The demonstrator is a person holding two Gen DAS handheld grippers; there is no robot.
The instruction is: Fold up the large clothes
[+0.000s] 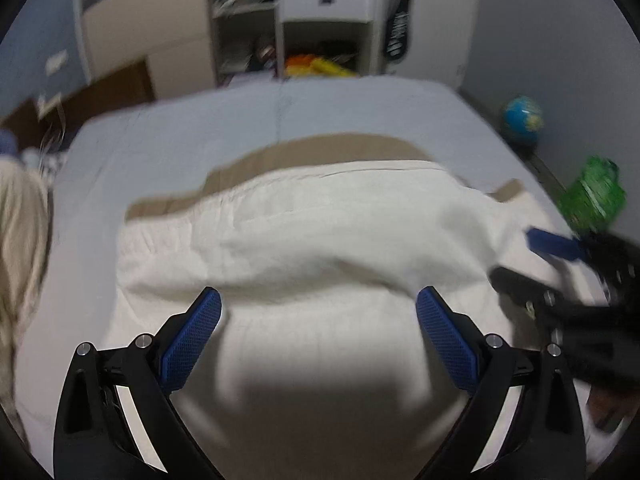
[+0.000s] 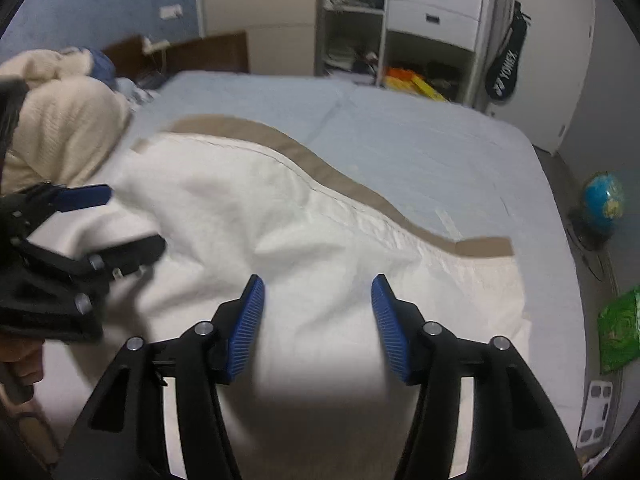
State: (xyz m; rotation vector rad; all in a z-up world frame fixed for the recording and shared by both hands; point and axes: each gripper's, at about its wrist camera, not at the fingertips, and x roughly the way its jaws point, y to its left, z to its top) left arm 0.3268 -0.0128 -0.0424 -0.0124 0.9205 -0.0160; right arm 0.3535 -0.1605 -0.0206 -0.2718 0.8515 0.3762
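A large white cloth (image 1: 304, 236) with a tan border lies spread and rumpled on the light-blue bed (image 1: 192, 124). It also shows in the right wrist view (image 2: 320, 232). My left gripper (image 1: 318, 304) is open and empty just above the cloth's near part. My right gripper (image 2: 318, 292) is open and empty over the cloth's middle. The right gripper also shows at the right of the left wrist view (image 1: 532, 256), the left gripper at the left of the right wrist view (image 2: 132, 220). Both hold nothing.
A cream blanket heap (image 2: 60, 120) lies at the bed's left end. Shelves and white drawers (image 2: 436, 12) stand beyond the bed. A globe (image 2: 604, 200), a green bag (image 2: 620, 332) and a racket bag (image 2: 504, 64) are by the right wall.
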